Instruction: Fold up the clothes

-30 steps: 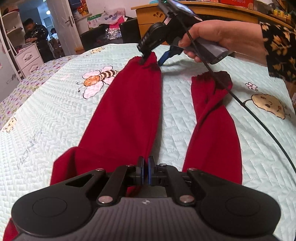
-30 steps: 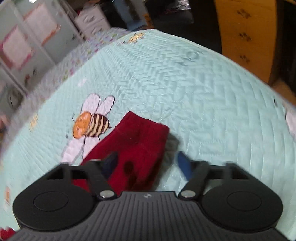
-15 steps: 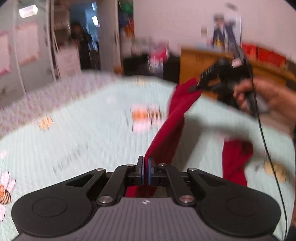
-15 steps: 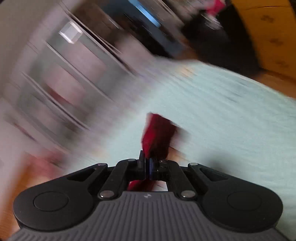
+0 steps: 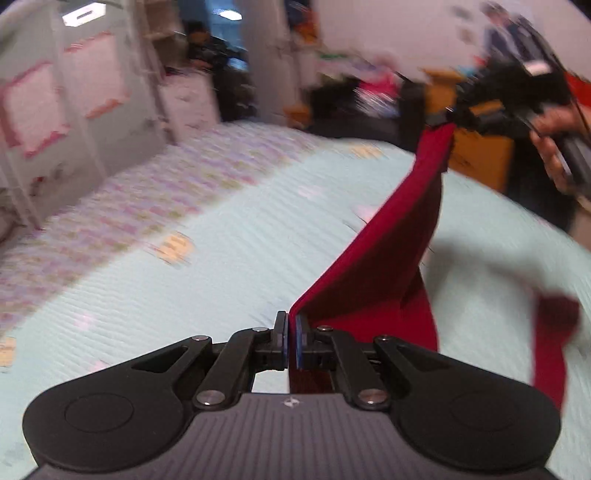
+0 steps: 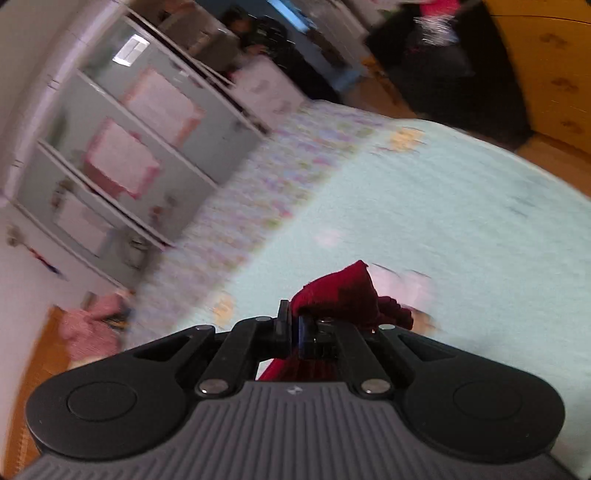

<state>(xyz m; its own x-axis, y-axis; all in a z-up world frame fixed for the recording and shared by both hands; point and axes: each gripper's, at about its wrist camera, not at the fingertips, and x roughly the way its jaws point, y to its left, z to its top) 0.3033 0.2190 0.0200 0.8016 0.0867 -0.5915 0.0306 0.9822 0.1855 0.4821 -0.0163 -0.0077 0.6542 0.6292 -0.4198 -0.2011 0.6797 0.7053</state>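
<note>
Red trousers (image 5: 388,254): one leg stretched taut in the air above the bed (image 5: 184,295), long axis running from the left gripper (image 5: 290,341), clamped tight on the waist end, up and away to the right gripper (image 6: 291,328), pinched closed on the cuff. Second leg (image 5: 550,343) hangs slack right of the left gripper. Folding judged barely begun: no fold laid yet.

Bright, even indoor light; a ceiling lamp (image 5: 82,16) glares at eleven o'clock. Motion blur smears the room and bedspread (image 5: 221,266). Fisheye bending curves the edges; only the near gripper bodies stay sharp.
</note>
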